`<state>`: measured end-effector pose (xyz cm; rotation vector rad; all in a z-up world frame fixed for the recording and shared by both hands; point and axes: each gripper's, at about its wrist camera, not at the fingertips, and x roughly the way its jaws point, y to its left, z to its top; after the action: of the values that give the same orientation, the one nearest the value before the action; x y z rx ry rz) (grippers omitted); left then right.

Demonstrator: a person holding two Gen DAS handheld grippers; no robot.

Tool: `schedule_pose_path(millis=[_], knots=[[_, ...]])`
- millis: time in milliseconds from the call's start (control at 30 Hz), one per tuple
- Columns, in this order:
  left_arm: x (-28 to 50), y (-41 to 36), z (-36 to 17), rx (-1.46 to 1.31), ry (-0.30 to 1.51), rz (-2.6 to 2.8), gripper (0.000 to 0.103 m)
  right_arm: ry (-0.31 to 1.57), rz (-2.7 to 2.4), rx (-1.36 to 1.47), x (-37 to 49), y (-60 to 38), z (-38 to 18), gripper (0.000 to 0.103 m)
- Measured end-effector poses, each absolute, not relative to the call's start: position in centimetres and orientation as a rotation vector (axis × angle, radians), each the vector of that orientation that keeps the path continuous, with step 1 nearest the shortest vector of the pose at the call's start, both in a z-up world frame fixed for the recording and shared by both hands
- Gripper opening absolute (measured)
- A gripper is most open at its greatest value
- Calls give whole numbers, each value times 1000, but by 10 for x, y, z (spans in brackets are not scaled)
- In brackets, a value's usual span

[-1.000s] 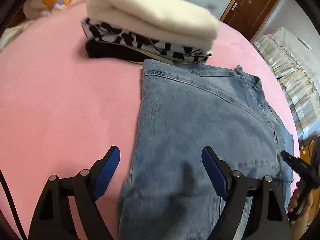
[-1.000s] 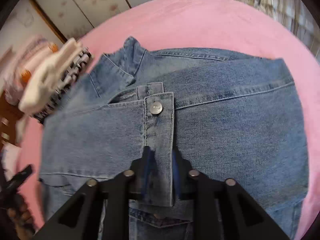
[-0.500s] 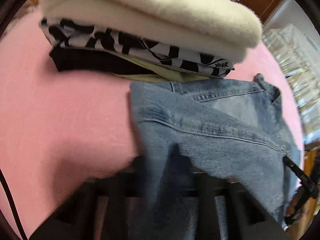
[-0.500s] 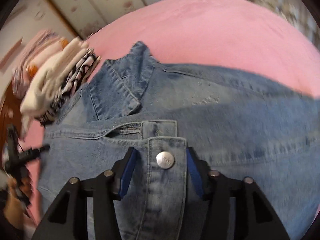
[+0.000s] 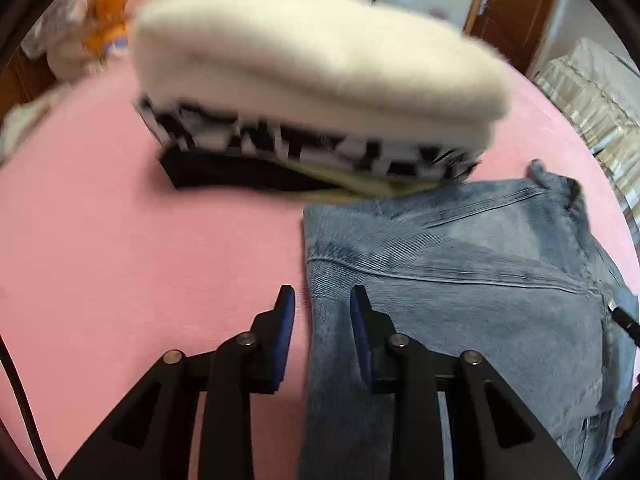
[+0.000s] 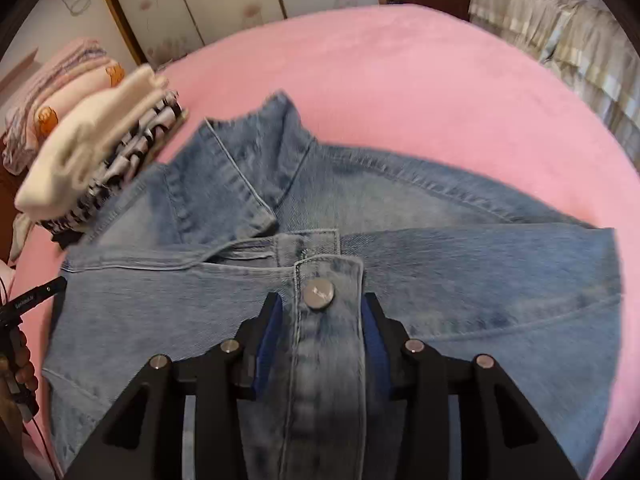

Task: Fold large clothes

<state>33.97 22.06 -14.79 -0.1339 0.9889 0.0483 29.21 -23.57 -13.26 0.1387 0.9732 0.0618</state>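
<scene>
Left tool (image 5: 322,308) reopened slightly; both tools, narrow, straddle one denim jacket (image 6: 440,264).

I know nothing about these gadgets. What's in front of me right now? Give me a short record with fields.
Surface: pink bed cover
Garment being folded: denim jacket, lying on the cover
Left tongs: fingers apart, straddling the jacket's left edge
Right tongs: fingers apart on either side of the button strip, just below a metal button
Nearby: stack of folded clothes, a cream fleece on top, beside the jacket's collar
Picture quality: some motion blur
</scene>
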Motion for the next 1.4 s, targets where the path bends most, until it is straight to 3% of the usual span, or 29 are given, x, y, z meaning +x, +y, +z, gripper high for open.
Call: schedule_pose_path(millis=[33, 67, 100, 167, 600, 700, 767, 900, 1000, 1400], knots=[[330, 215, -137, -123, 948, 31, 31, 953, 55, 119, 285, -233, -128, 41], [323, 210, -131, -119, 929, 16, 40, 931, 51, 97, 276, -228, -122, 41], [316, 200, -125, -108, 911, -8, 56, 920, 56, 84, 268, -222, -118, 41], [299, 179, -120, -75, 881, -55, 64, 919, 99, 74, 255, -204, -115, 41], [249, 118, -183, -113, 1035, -42, 65, 1008, 286, 29, 232, -91, -152, 41], [245, 123, -183, -79, 1025, -21, 67, 1001, 268, 2, 228, -102, -156, 27], [245, 135, -181, -75, 1014, 4, 67, 983, 179, -42, 227, -121, -154, 9], [240, 162, -184, -95, 1020, 45, 67, 996, 23, -44, 222, -168, -159, 8], [238, 172, -183, -100, 1019, 57, 67, 1011, 51, 58, 219, -198, -160, 0], [226, 169, -171, -95, 1024, 58, 75, 1031, -5, 142, 210, -196, -153, 4]])
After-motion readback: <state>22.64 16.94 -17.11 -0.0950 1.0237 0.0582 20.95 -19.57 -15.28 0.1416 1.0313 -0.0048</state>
